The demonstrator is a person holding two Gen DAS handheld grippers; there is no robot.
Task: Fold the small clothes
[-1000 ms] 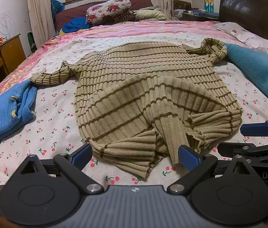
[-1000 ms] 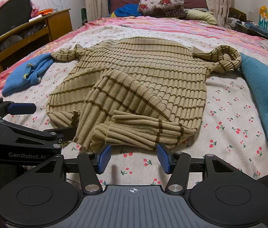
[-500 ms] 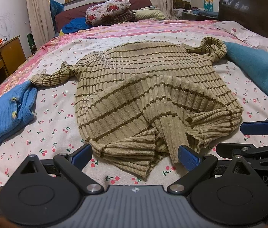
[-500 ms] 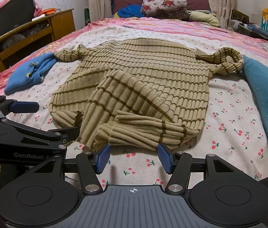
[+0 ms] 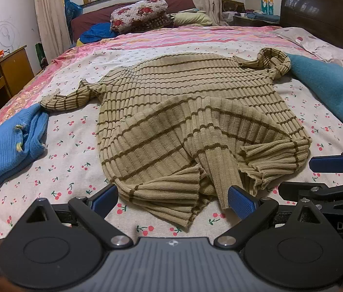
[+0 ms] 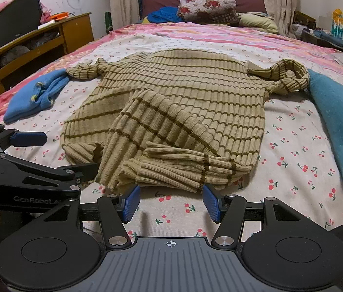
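A tan ribbed sweater with brown stripes (image 5: 191,112) lies spread on the bed, its near hem bunched and one sleeve folded across the body. It also shows in the right wrist view (image 6: 183,112). My left gripper (image 5: 172,200) is open, its blue pads either side of the bunched near hem. My right gripper (image 6: 171,203) is open and empty, just short of the folded sleeve cuff (image 6: 186,168). Each gripper shows at the edge of the other's view.
A folded blue knit (image 5: 11,143) lies left of the sweater. A teal garment (image 5: 329,92) lies to its right. The cherry-print sheet (image 6: 290,150) covers the bed. A wooden desk (image 6: 37,43) stands left, pillows at the far end, a dark headboard (image 5: 322,9) right.
Both grippers have drawn back slightly from the sweater; the garment lies as before and both stay open.
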